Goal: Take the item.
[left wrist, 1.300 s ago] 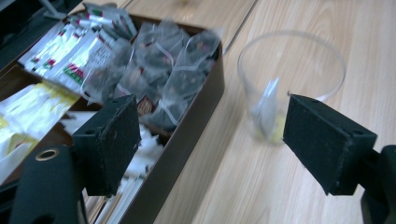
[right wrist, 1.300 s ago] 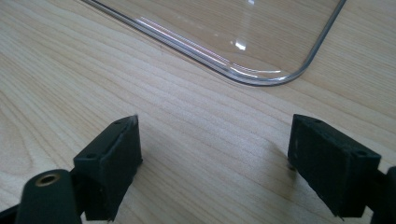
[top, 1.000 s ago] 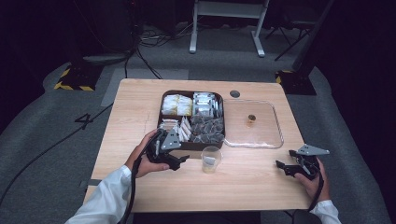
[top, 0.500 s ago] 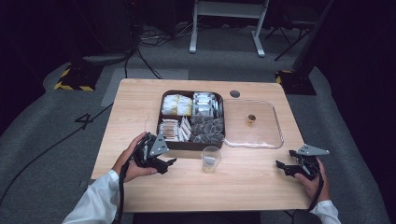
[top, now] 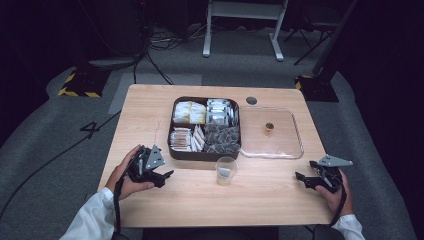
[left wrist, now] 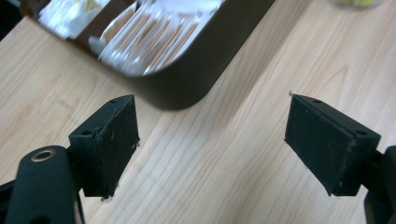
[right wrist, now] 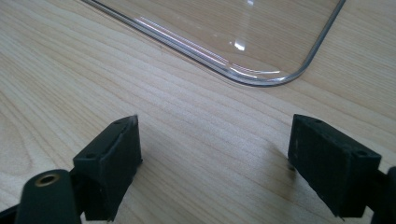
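A dark brown compartment box of packets and tea bags sits mid-table, its near corner in the left gripper view. A small clear cup stands just in front of it. My left gripper rests on the table left of the cup, open and empty, its jaws wide apart over bare wood. Near the table's right front edge my right gripper is open too, with nothing between its jaws. A clear lid lies flat right of the box; its rounded corner is ahead of the right gripper.
The lid carries a small brown knob. A round grommet hole is in the tabletop behind the box. Bare wooden table stretches between the two grippers. Cables and stand legs lie on the dark floor beyond.
My left gripper has drawn back from the box's front edge toward the left front of the table. The right gripper has stayed put.
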`<state>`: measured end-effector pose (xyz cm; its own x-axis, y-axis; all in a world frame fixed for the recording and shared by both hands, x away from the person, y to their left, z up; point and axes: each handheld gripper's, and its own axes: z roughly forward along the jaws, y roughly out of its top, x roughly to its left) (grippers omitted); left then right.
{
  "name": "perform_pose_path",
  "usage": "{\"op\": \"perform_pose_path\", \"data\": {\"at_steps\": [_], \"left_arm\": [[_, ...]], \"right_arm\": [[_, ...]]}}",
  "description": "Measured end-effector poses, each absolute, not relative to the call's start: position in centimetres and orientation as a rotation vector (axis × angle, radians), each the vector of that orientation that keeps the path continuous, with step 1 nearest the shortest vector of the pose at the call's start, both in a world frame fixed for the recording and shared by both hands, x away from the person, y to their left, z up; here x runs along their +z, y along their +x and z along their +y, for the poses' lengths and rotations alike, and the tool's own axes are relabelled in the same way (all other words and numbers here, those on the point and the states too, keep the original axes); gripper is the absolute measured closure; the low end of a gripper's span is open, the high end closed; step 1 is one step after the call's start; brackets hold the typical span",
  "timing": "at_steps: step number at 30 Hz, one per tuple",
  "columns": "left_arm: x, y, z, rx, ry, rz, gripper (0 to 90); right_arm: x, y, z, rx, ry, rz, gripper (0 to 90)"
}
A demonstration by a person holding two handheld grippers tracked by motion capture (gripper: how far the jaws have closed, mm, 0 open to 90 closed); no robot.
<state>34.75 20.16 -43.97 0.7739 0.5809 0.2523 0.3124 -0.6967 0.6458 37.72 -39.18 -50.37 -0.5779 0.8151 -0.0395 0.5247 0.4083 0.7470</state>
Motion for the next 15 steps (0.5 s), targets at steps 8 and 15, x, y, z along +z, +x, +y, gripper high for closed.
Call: {"op": "perform_pose_path", "data": {"at_steps": [8, 15], "left_arm": [[-45.4, 34.7, 22.5, 0.581, 2.378, 0.743, 17.5], [-46.9, 34.6, 23.6, 0.536, 2.353, 0.794, 17.5]], "right_arm": [[-50.4, 37.7, -39.2, 0.993, 1.151, 2.272, 17.5], [-50.4, 37.8, -39.2, 0.992, 1.151, 2.273, 17.5]]}}
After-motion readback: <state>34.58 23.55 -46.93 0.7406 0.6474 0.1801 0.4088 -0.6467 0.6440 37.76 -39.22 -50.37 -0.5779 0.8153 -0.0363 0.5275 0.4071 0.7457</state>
